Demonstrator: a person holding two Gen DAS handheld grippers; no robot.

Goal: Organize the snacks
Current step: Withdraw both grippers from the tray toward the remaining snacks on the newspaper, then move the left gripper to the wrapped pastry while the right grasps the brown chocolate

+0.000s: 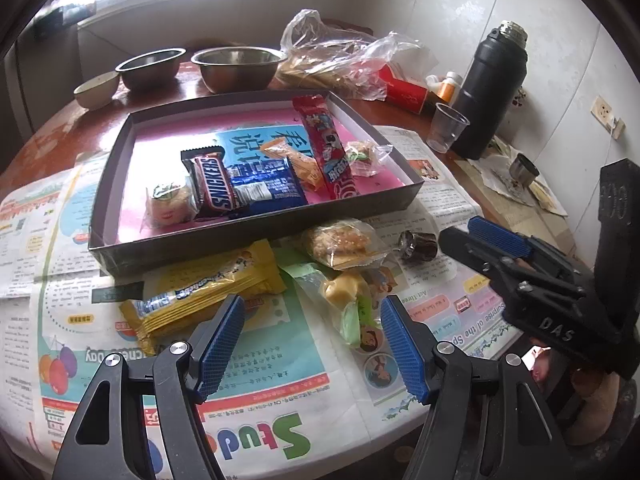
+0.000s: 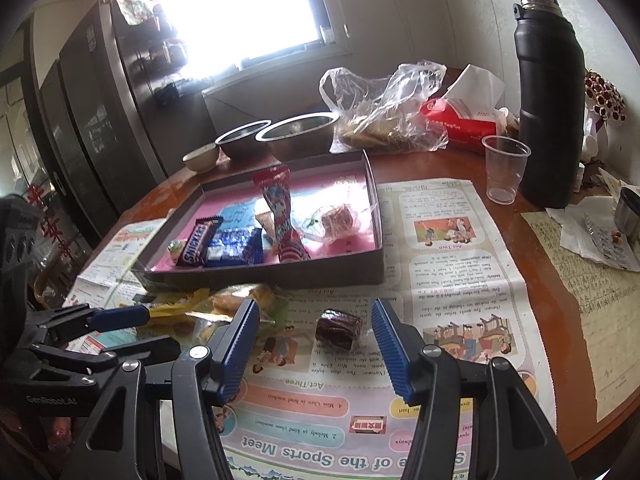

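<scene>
A dark shallow box (image 1: 256, 236) with a pink floor holds a Snickers bar (image 1: 214, 184), a blue packet (image 1: 264, 188), a long red packet (image 1: 326, 144) and small wrapped cakes. In front of it on newspaper lie a yellow packet (image 1: 208, 284), a clear-wrapped pastry (image 1: 340, 242), a green and yellow wrapped snack (image 1: 348, 300) and a dark brown wrapped candy (image 2: 338, 330). My left gripper (image 1: 312, 344) is open and empty, with the green snack just beyond its tips. My right gripper (image 2: 316, 352) is open, and the dark candy lies untouched between its fingertips.
Two steel bowls (image 1: 236, 68) and a small white bowl (image 1: 96, 88) stand behind the box. A plastic bag (image 1: 332, 56), a red tissue pack (image 2: 460, 124), a clear cup (image 2: 504, 168) and a tall black flask (image 2: 550, 96) fill the back right. Papers lie at the right edge.
</scene>
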